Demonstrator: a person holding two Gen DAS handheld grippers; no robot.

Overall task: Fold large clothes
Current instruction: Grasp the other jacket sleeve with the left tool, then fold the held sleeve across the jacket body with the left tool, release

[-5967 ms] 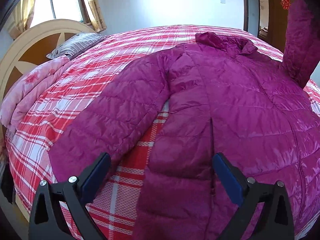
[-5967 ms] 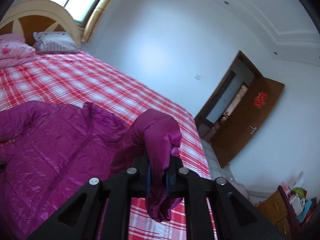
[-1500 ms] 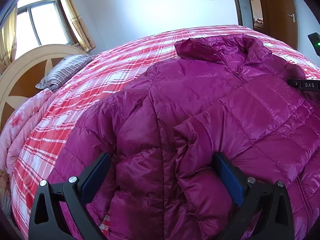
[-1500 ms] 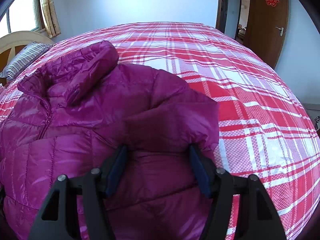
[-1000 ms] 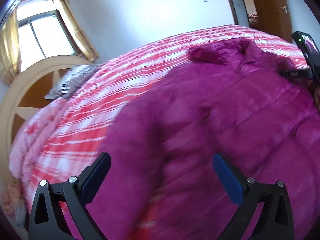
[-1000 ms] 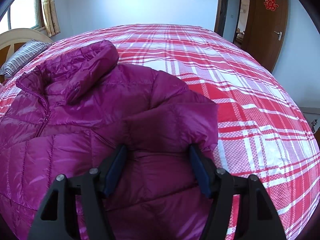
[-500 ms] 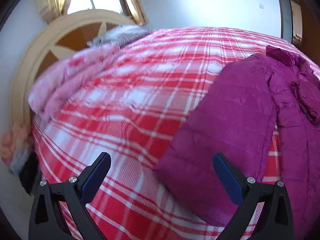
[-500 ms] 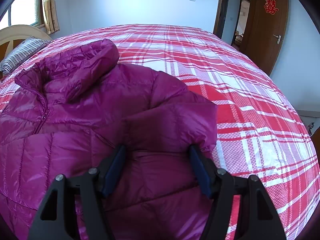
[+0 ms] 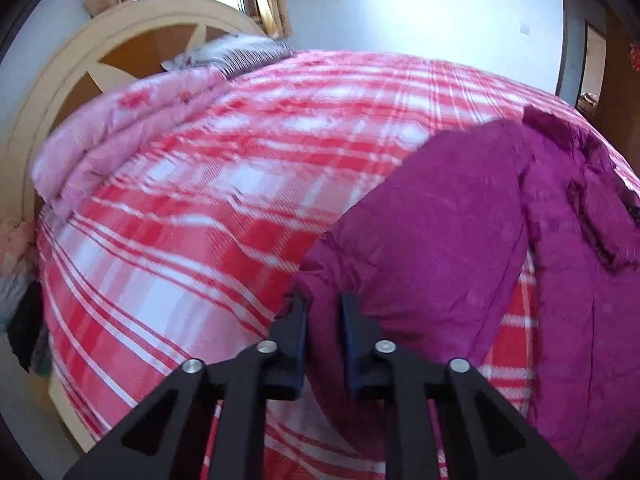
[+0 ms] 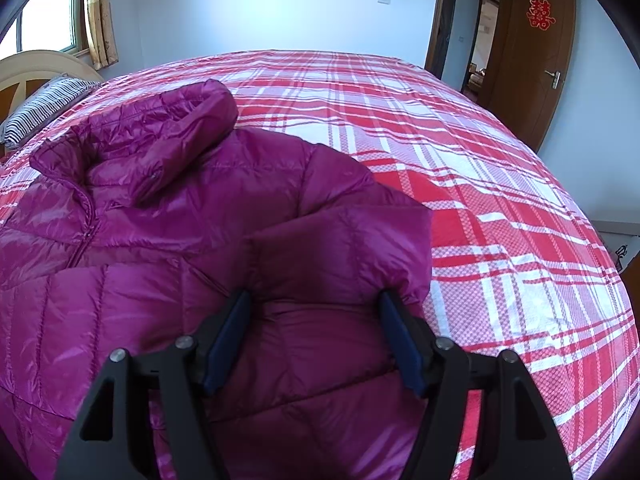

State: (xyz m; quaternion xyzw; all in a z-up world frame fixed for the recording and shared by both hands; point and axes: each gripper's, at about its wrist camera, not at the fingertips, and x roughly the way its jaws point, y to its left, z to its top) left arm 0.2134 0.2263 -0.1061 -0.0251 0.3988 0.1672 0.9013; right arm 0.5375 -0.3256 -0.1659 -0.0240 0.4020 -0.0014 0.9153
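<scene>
A magenta quilted puffer jacket (image 10: 168,216) lies front-up on the red plaid bed (image 10: 460,168). One sleeve (image 10: 192,136) is folded across its chest near the collar. In the left wrist view the other sleeve (image 9: 432,216) stretches out over the bed to the left of the jacket body (image 9: 592,280). My left gripper (image 9: 323,300) is shut on the cuff end of that sleeve. My right gripper (image 10: 314,300) is open, its fingers straddling a folded bulge of the jacket at its right side, just above the fabric.
A pink folded quilt (image 9: 132,132) and a striped pillow (image 9: 236,50) lie at the arched cream headboard (image 9: 60,80). The striped pillow also shows in the right wrist view (image 10: 44,108). A brown door (image 10: 536,52) stands at the far right. Bare plaid bedspread spreads to the jacket's right.
My left gripper swung left off the jacket body to the outstretched sleeve and closed on its cuff. The right gripper has stayed open over the jacket's right side.
</scene>
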